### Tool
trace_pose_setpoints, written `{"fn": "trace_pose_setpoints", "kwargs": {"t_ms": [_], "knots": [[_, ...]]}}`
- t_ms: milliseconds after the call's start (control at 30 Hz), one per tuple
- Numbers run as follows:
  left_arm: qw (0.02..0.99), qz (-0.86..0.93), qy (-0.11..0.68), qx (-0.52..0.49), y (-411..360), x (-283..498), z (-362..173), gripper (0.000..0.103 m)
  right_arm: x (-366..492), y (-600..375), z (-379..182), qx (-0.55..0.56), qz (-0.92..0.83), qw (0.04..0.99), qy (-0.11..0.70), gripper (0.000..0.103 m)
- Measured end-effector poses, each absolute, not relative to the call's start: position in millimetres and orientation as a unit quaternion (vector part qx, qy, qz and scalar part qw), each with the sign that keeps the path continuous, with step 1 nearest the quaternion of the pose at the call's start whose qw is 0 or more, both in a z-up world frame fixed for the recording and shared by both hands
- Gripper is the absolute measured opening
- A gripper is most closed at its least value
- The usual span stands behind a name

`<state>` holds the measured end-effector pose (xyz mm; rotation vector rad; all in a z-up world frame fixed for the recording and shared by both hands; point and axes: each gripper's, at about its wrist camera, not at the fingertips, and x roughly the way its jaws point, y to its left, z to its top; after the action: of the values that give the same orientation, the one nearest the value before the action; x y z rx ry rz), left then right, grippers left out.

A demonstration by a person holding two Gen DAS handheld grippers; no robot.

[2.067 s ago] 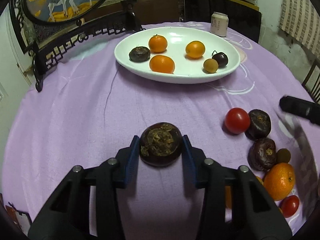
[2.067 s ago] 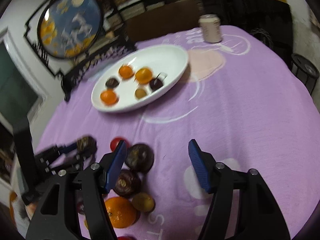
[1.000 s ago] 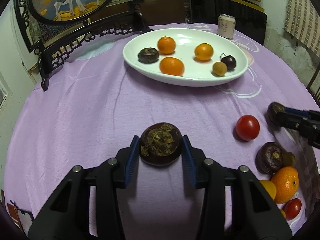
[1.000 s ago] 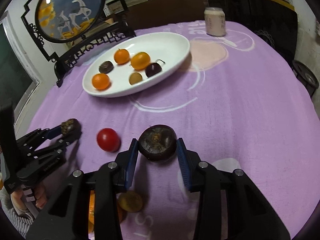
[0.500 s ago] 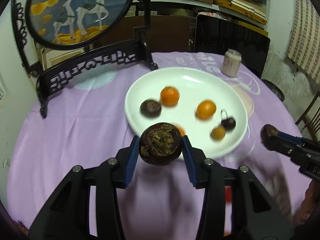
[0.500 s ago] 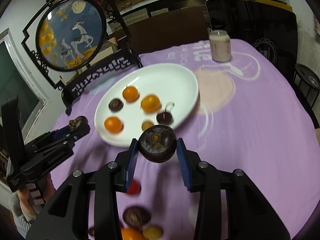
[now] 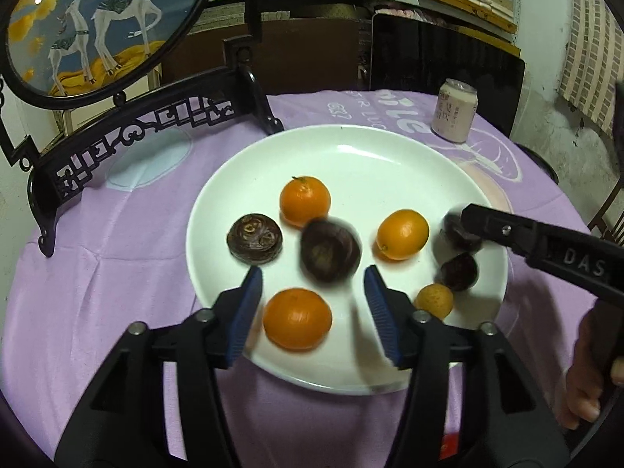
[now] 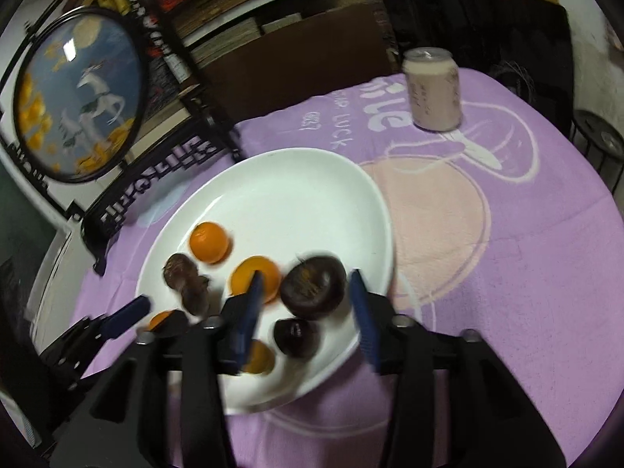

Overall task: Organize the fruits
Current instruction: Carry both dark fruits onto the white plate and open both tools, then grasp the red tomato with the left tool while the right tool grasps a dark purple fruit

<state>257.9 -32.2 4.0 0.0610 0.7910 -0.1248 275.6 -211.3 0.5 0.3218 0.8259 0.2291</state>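
The white oval plate (image 7: 351, 152) holds three oranges, dark round fruits and a small tan fruit (image 7: 433, 300). My left gripper (image 7: 312, 292) is open above the plate's near side; a blurred dark fruit (image 7: 330, 250) lies free between and beyond its blue pads. My right gripper (image 8: 306, 308) is open over the plate (image 8: 296, 183); a blurred dark fruit (image 8: 313, 286) sits loose between its pads. In the left wrist view the right gripper (image 7: 464, 222) reaches in from the right over the plate.
A pale drink can (image 7: 454, 111) stands behind the plate on the purple cloth (image 7: 97, 273). A black carved stand with a round deer picture (image 7: 97, 19) stands at the back left. A hand (image 7: 585, 370) shows at the right edge.
Both grippers moved over the plate and opened. Each let go of its dark fruit, which now drops onto the plate.
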Motion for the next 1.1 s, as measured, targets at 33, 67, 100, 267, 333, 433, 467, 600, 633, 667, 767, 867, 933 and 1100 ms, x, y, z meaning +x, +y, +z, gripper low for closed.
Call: {"fn": "trace_pose_setpoints", "kwargs": {"t_ms": [33, 67, 100, 267, 333, 433, 467, 600, 633, 667, 767, 867, 933, 1100], "knots": [[0.922, -0.062, 0.381, 0.025, -30, 256, 7, 0.058, 274, -213, 1, 0.159, 0.112, 0.898, 0.394, 0.056], [0.923, -0.063, 0.378, 0.022, -29, 255, 8, 0.058, 272, -213, 4, 0.154, 0.111, 0.9, 0.392, 0.056], [0.924, -0.062, 0.377, 0.022, -28, 254, 10, 0.059, 270, -213, 7, 0.149, 0.112, 0.902, 0.389, 0.056], [0.925, -0.045, 0.377, 0.034, -25, 241, 14, 0.06, 247, -210, 22, 0.138, 0.124, 0.906, 0.381, 0.056], [0.925, -0.041, 0.375, 0.041, -24, 230, 17, 0.063, 234, -208, 26, 0.127, 0.124, 0.908, 0.379, 0.056], [0.926, -0.044, 0.373, 0.045, -20, 207, 15, 0.066, 205, -210, 28, 0.127, 0.132, 0.909, 0.374, 0.061], [0.925, -0.046, 0.375, 0.046, -19, 201, 14, 0.066, 199, -210, 26, 0.126, 0.134, 0.909, 0.374, 0.061], [0.919, -0.046, 0.388, 0.054, -18, 172, 3, 0.066, 167, -211, 16, 0.114, 0.139, 0.907, 0.382, 0.061], [0.917, -0.05, 0.391, 0.053, -18, 165, 1, 0.066, 160, -211, 14, 0.111, 0.141, 0.906, 0.383, 0.061], [0.916, -0.055, 0.394, 0.054, -20, 160, -1, 0.066, 150, -211, 12, 0.106, 0.144, 0.907, 0.382, 0.061], [0.915, -0.067, 0.39, 0.07, -32, 144, -5, 0.069, 131, -211, 9, 0.091, 0.145, 0.91, 0.377, 0.063], [0.917, -0.081, 0.376, 0.1, -50, 132, -8, 0.078, 122, -213, 9, 0.08, 0.14, 0.913, 0.375, 0.063], [0.917, -0.094, 0.371, 0.115, -60, 129, -9, 0.078, 123, -218, 10, 0.084, 0.136, 0.913, 0.375, 0.064], [0.913, -0.108, 0.372, 0.131, -74, 127, -15, 0.078, 126, -228, 12, 0.101, 0.128, 0.912, 0.376, 0.064]]}}
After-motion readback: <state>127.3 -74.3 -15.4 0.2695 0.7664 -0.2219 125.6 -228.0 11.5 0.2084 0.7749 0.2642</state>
